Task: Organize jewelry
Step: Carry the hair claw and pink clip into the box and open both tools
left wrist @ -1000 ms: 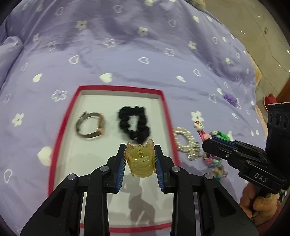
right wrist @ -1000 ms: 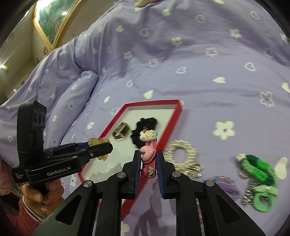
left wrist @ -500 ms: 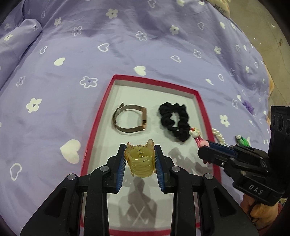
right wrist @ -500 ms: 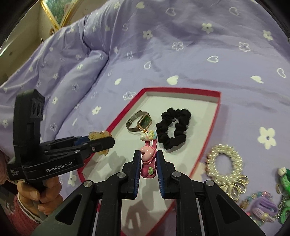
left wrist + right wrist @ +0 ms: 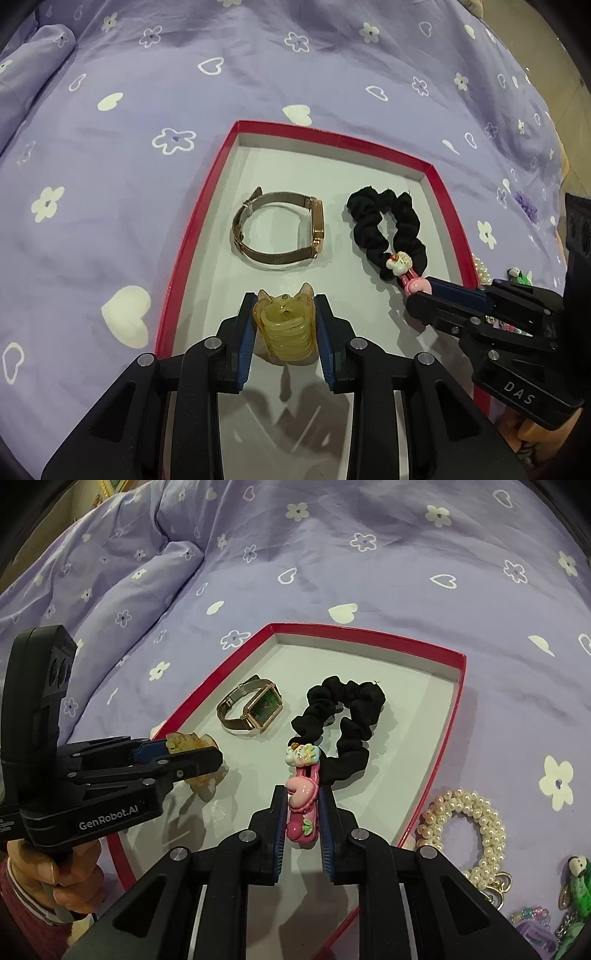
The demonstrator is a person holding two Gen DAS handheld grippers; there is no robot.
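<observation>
A shallow tray with a red rim lies on the purple bedspread. Inside it rest a rose-gold watch and a black scrunchie. My left gripper is shut on a translucent yellow claw clip, low over the tray's near left part. My right gripper is shut on a pink hair clip with heart and flower charms, its tip over the scrunchie's near end.
To the right of the tray, on the bedspread, lie a pearl bracelet, a green charm and beaded pieces. A fold of bedding rises at the far left. A hand in a dark red sleeve holds the left gripper.
Both grippers have come in lower and closer over the tray, still gripping their clips. The right one has moved from beside the tray's right rim to above the scrunchie.
</observation>
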